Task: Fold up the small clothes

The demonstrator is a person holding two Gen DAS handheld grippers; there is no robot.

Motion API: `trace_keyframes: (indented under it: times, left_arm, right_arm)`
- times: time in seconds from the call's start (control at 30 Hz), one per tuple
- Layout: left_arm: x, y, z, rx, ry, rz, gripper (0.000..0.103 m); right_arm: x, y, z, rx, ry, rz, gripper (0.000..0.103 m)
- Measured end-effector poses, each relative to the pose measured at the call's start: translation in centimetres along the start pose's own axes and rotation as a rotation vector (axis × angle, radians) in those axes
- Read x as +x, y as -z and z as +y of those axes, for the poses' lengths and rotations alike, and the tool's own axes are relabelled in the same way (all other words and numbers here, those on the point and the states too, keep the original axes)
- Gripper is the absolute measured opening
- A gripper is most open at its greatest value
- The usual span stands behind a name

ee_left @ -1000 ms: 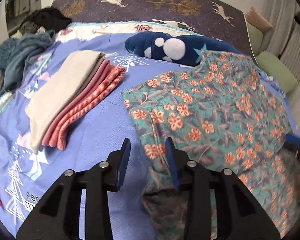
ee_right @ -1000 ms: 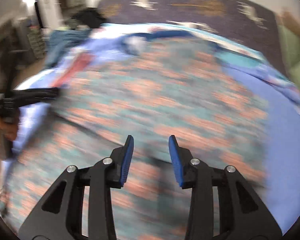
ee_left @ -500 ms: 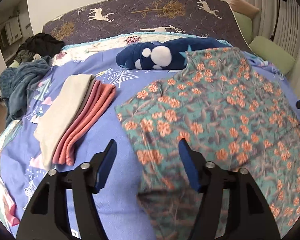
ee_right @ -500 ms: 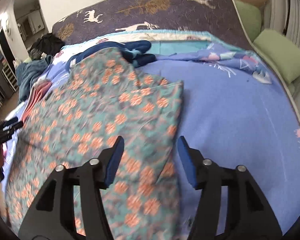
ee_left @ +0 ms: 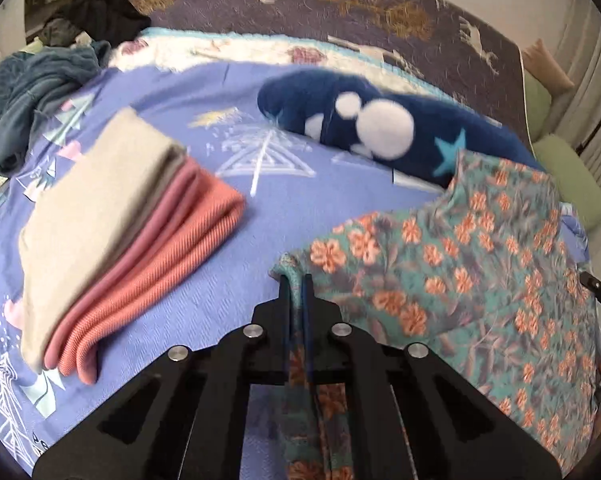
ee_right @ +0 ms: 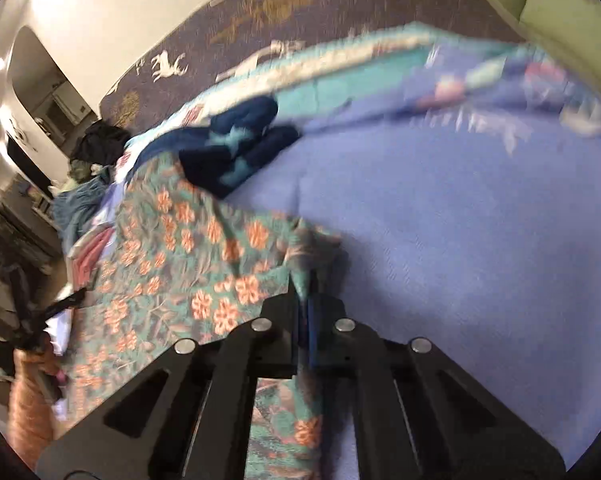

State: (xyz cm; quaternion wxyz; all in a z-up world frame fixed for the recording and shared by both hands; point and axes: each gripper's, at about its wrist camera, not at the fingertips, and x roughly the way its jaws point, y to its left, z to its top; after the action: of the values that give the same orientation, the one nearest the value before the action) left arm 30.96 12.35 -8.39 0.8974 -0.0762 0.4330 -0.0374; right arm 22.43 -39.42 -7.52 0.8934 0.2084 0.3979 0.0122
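Left wrist view shows both the left gripper (ee_left: 296, 280) and right gripper (ee_right: 306, 280) clamped on near corners of the floral garment (ee_left: 460, 272), so I judge that the next move is folding it toward the far side.

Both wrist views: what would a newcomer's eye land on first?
The teal floral garment spread over the blue bedsheet, with the left gripper and the right gripper each shut on one of its near corners. Left of it lies a folded stack, beige on pink; behind it, a navy plush.
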Motion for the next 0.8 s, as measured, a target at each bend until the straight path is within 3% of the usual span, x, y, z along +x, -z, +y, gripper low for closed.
trace_keyframes:
  times: [0.1, 0.13, 0.2, 0.27, 0.3, 0.33, 0.43, 0.5, 0.57, 0.63, 0.67, 0.7, 0.77, 0.8]
  left_arm:
    - [-0.1, 0.4, -1.2, 0.091, -0.082, -0.051, 0.005]
    - [0.7, 0.6, -1.4, 0.115, -0.104, -0.03, 0.005]
    - [1.3, 0.6, -1.7, 0.137, -0.118, -0.008, 0.005]
    - [0.1, 0.5, -1.6, 0.136, -0.109, -0.036, 0.007]
    - [-0.5, 0.5, -1.5, 0.136, -0.114, -0.043, 0.01]
    - [-1.4, 0.6, -1.5, 0.136, -0.122, -0.053, 0.012]
    - [-4.8, 1.9, -1.6, 0.146, -0.099, -0.09, 0.021]
    - [-7.6, 3.7, -2.2, 0.17, -0.054, -0.118, 0.035]
    - [-8.5, 5.7, -2.9, 0.204, -0.052, -0.116, 0.038]
    - [-6.8, 8.6, -3.9, 0.318, -0.152, -0.022, 0.04]
    - [-5.4, 10.5, -4.3, 0.396, -0.223, -0.007, 0.043]
    - [-5.7, 11.1, -4.4, 0.418, -0.238, -0.06, 0.044]
    - [-7.1, 11.0, -4.6, 0.402, -0.247, -0.061, 0.044]
    - [-8.3, 11.0, -4.5, 0.358, -0.207, -0.059, 0.044]
  right_arm:
    - [0.3, -0.2, -0.9, -0.02, 0.087, -0.008, 0.003]
    - [1.5, 0.0, -2.0, 0.011, 0.085, 0.033, 0.003]
    - [1.7, 0.3, -2.8, 0.046, 0.048, 0.023, 0.004]
    - [0.6, 0.3, -2.5, 0.052, 0.013, 0.007, 0.018]
    - [0.0, 0.4, -2.3, 0.049, -0.004, 0.011, 0.037]
    - [-0.7, 0.6, -2.0, 0.041, -0.011, 0.009, 0.042]
    - [-3.4, 1.8, -0.8, -0.015, 0.032, 0.006, 0.043]
    - [-5.4, 4.1, 0.0, -0.066, 0.021, 0.035, 0.043]
    - [-6.3, 6.6, 0.9, -0.132, 0.019, 0.074, 0.047]
    - [-6.0, 9.5, 1.7, -0.246, 0.154, 0.123, 0.049]
    - [-6.2, 11.1, 1.8, -0.326, 0.219, 0.087, 0.051]
    - [-6.5, 11.7, 1.9, -0.341, 0.229, 0.066, 0.051]
    - [-7.8, 11.9, 1.5, -0.268, 0.251, 0.054, 0.051]
    - [-8.7, 12.1, 1.3, -0.227, 0.247, 0.044, 0.051]
